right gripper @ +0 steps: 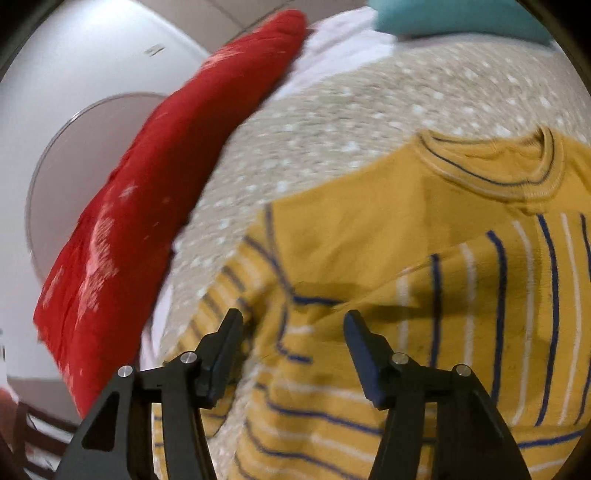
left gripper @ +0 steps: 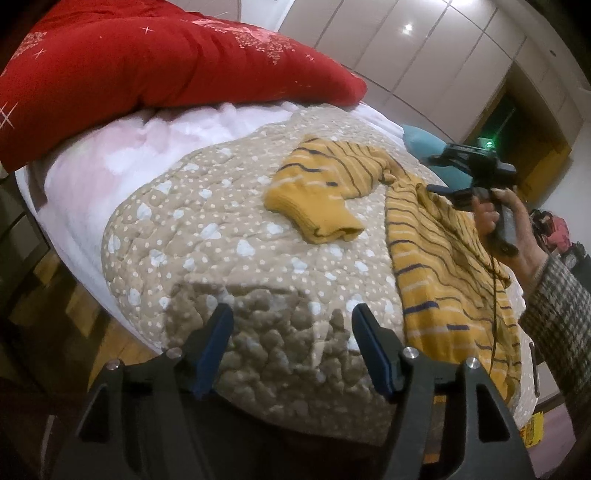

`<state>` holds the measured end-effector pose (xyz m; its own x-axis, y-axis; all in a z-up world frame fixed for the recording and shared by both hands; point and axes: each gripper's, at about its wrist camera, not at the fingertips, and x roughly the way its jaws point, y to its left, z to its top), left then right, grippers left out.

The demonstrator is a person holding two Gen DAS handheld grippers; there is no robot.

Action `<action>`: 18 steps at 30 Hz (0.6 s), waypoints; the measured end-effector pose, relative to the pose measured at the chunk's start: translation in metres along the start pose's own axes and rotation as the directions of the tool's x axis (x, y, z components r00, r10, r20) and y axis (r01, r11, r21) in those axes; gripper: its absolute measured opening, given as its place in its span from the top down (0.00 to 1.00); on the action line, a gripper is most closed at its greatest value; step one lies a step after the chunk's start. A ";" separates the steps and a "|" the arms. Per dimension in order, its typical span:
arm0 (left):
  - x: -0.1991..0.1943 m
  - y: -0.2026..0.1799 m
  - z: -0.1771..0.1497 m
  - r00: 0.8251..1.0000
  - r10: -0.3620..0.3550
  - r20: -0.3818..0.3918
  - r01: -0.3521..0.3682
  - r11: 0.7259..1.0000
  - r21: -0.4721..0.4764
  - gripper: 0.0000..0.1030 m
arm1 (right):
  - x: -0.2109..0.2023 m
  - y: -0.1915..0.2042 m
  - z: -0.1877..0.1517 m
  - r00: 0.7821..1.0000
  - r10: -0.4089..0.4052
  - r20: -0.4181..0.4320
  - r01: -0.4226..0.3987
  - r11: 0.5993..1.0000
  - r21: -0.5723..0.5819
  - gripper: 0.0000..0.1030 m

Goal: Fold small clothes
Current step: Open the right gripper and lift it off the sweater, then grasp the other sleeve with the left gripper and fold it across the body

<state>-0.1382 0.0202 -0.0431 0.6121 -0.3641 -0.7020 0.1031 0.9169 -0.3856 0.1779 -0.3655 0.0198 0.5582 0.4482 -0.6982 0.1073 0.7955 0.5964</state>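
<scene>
A small mustard-yellow sweater with blue and white stripes [left gripper: 436,258] lies spread on a beige dotted quilt [left gripper: 207,229], one sleeve [left gripper: 317,192] stretched out to the left. My left gripper [left gripper: 291,317] is open and empty, above bare quilt to the left of the sweater. My right gripper [right gripper: 293,321] is open and empty, hovering just above the sweater [right gripper: 424,295] near the sleeve seam; the collar [right gripper: 495,166] lies beyond it. The right gripper also shows in the left wrist view [left gripper: 439,173], held in a hand over the sweater's far side.
A red patterned duvet [left gripper: 155,62] is bunched at the far end of the bed, over a pale pink blanket [left gripper: 110,162]. A teal pillow [right gripper: 458,18] lies beyond the sweater. The bed edge drops to a wooden floor [left gripper: 74,295] on the left. White wardrobes [left gripper: 424,55] stand behind.
</scene>
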 end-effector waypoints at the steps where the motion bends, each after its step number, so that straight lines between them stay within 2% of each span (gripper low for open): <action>1: 0.000 0.000 0.002 1.000 0.000 0.000 0.000 1.000 -0.002 0.36 | -0.005 0.006 -0.006 1.000 0.002 -0.005 -0.003 1.000 -0.031 0.39; 4: 0.005 0.004 0.017 1.000 -0.002 0.009 0.002 1.000 -0.023 0.35 | -0.023 0.011 -0.033 0.998 0.042 -0.041 -0.045 0.995 -0.092 0.39; 8: 0.023 0.012 0.044 1.000 -0.024 -0.004 0.024 0.997 -0.074 0.32 | -0.062 -0.007 -0.083 0.995 0.071 -0.072 -0.080 0.988 -0.131 0.39; 10: 0.035 0.008 0.057 1.000 0.004 -0.004 -0.004 0.998 -0.060 0.31 | -0.085 -0.022 -0.109 0.998 0.035 -0.057 -0.044 0.986 -0.159 0.39; 15: 0.072 -0.028 0.081 0.999 0.049 -0.010 -0.048 0.995 0.092 0.31 | -0.128 -0.054 -0.156 0.997 -0.079 0.004 0.078 0.974 -0.214 0.39; 16: 0.082 -0.033 0.083 0.997 0.069 -0.023 -0.065 0.990 0.122 0.35 | -0.137 -0.062 -0.165 0.995 -0.097 0.024 0.100 0.971 -0.216 0.39; 17: 0.093 -0.035 0.087 0.996 0.071 -0.053 -0.063 0.988 0.139 0.67 | -0.144 -0.068 -0.172 0.993 -0.108 0.040 0.114 0.970 -0.215 0.39; 18: 0.098 -0.034 0.090 0.995 0.066 -0.075 -0.055 0.989 0.134 0.89 | -0.152 -0.074 -0.179 0.991 -0.118 0.058 0.128 0.969 -0.212 0.39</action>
<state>-0.0114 -0.0316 -0.0452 0.5569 -0.3145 -0.7687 0.1730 0.9492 -0.2629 -0.0615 -0.4194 0.0111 0.5887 0.3265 -0.7395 0.0011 0.9145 0.4046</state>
